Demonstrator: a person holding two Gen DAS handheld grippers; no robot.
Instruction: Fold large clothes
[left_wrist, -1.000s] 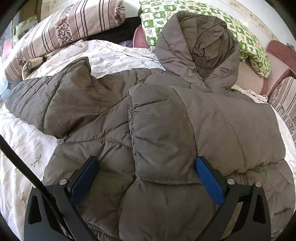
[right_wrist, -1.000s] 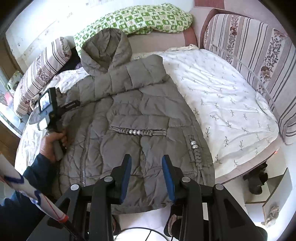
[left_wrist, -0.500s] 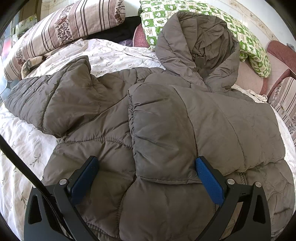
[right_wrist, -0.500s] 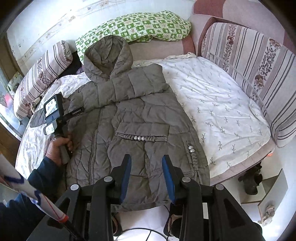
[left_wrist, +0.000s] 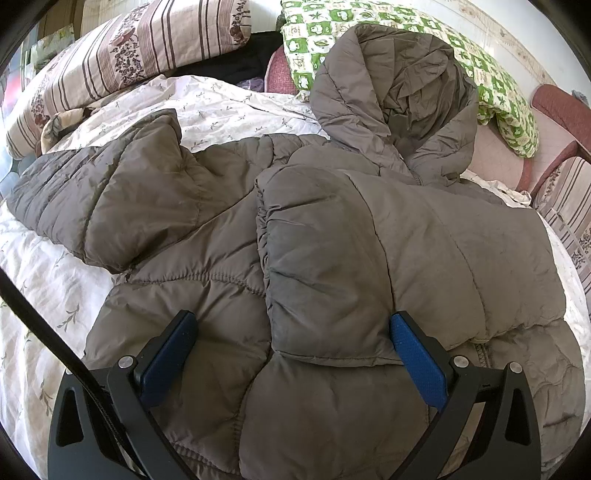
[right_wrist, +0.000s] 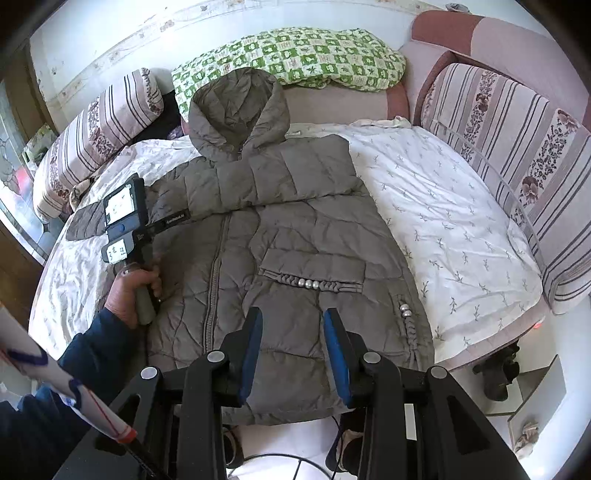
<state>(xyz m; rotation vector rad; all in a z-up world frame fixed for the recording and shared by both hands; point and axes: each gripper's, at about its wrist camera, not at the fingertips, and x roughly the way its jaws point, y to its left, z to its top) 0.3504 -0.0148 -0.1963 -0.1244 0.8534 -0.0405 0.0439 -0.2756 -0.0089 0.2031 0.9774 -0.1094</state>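
Grey jacket (right_wrist: 288, 236) hem cut off by right gripper (right_wrist: 293, 354); both fingers spread, empty; left gripper (left_wrist: 291, 354)

Bed (right_wrist: 461, 229) with sprigged white sheet, grey hooded coat (right_wrist: 295, 258) spread flat, pillows

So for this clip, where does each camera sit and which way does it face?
Left wrist: on the left tool, low over the coat, facing its hood; only its wide-open fingers show.
Right wrist: on the right tool, higher at the hem, fingers apart; the person's left hand shows.
Shared: coat, green pillow.
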